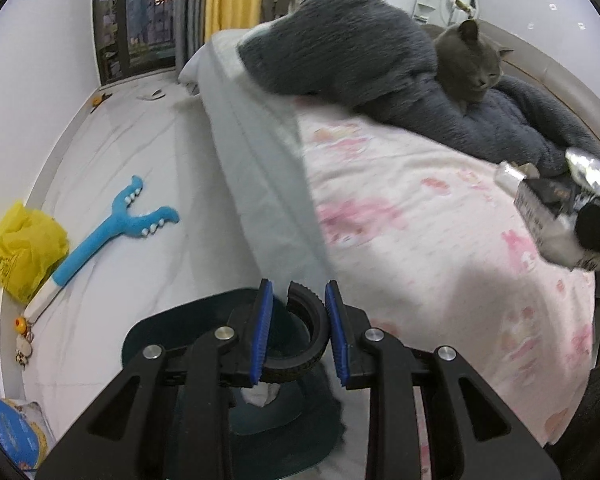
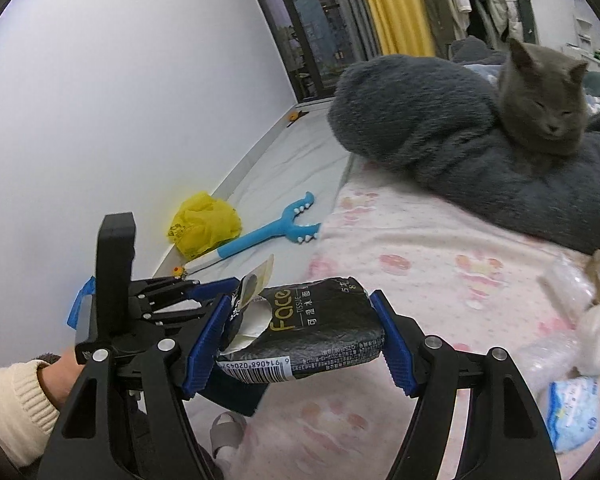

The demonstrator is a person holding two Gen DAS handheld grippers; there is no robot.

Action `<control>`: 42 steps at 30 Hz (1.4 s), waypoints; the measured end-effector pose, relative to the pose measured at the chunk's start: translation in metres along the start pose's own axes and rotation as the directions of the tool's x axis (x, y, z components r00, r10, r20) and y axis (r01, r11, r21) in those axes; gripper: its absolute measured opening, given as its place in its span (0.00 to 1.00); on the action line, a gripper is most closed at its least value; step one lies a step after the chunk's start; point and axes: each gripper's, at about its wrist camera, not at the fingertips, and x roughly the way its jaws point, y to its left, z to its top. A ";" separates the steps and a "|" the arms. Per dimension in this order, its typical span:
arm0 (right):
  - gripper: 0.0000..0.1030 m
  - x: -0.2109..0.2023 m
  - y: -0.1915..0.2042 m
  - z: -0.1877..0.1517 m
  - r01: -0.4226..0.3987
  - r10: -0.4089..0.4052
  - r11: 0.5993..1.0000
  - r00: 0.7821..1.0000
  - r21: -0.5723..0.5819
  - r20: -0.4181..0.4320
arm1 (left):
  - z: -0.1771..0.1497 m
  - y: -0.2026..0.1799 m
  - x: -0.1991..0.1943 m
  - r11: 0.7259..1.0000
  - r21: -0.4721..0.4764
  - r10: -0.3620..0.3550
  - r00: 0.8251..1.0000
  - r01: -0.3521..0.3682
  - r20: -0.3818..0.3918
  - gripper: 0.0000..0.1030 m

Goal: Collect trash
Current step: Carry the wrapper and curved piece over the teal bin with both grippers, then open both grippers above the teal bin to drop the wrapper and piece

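Observation:
My right gripper [image 2: 300,340] is shut on a black "Face" tissue pack [image 2: 308,340] and holds it above the bed's pink sheet [image 2: 420,280]. The pack also shows at the right edge of the left wrist view [image 1: 556,208]. My left gripper [image 1: 296,332] is shut on the black curved handle [image 1: 312,336] of a dark teal trash bin [image 1: 164,328] beside the bed. White crumpled tissue [image 1: 260,394] lies inside the bin. On the bed lie a clear plastic bottle [image 2: 552,356], a blue-and-white packet [image 2: 572,408] and crumpled wrappers [image 2: 572,284].
A grey cat [image 2: 544,108] sits on a grey fluffy blanket [image 2: 412,112] on the bed. On the floor lie a yellow plastic bag [image 1: 24,248] and a blue forked toy [image 1: 112,232] by the wall. A blue packet [image 1: 12,432] lies at lower left.

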 end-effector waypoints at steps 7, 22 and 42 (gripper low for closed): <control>0.69 0.022 0.026 0.004 -0.038 0.037 0.999 0.999 -0.034 -0.024 | -0.019 0.031 0.014 0.999 -0.030 0.041 0.995 -0.044 -0.088 0.28; 0.70 0.069 0.069 0.008 -0.101 0.093 0.991 0.991 -0.083 -0.093 | -0.074 0.084 0.056 0.989 -0.127 0.028 0.934 -0.078 -0.357 0.29; 0.69 0.135 0.095 0.003 -0.107 0.085 0.989 0.976 -0.103 -0.200 | -0.096 0.133 0.023 0.975 -0.207 0.015 0.947 -0.085 -0.320 0.60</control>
